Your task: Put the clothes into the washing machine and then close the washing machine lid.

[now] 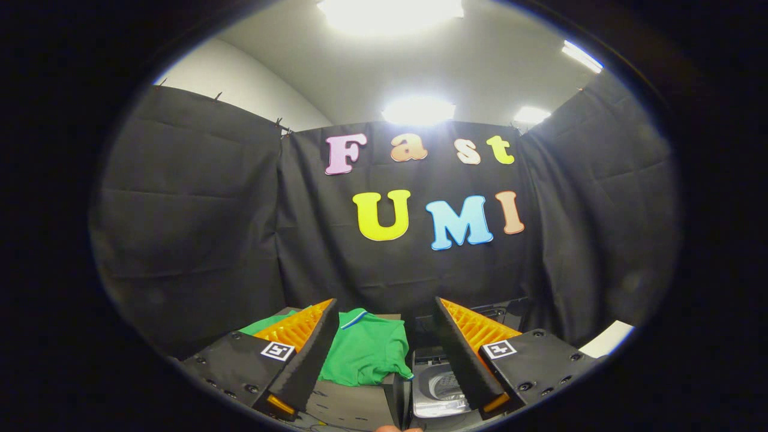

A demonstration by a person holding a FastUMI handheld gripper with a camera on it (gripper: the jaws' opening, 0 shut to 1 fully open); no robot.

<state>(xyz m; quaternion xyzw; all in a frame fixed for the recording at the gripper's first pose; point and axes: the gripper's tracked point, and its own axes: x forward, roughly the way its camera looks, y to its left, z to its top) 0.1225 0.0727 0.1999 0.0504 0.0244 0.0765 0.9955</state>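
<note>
A green shirt [366, 348] lies crumpled on a dark surface [354, 405], just ahead of my fingers and partly behind the left one. To its right stands a small washing machine [441, 384] with its top open, so the metal drum shows. My gripper [385, 309] is open and held above both, with nothing between its fingers. The left finger sits over the shirt's left part. The right finger hides the right side of the machine.
Black cloth walls close in the booth on the left, back and right. A pale flat object [609, 339] lies at the far right beyond the right finger. Ceiling lights shine above.
</note>
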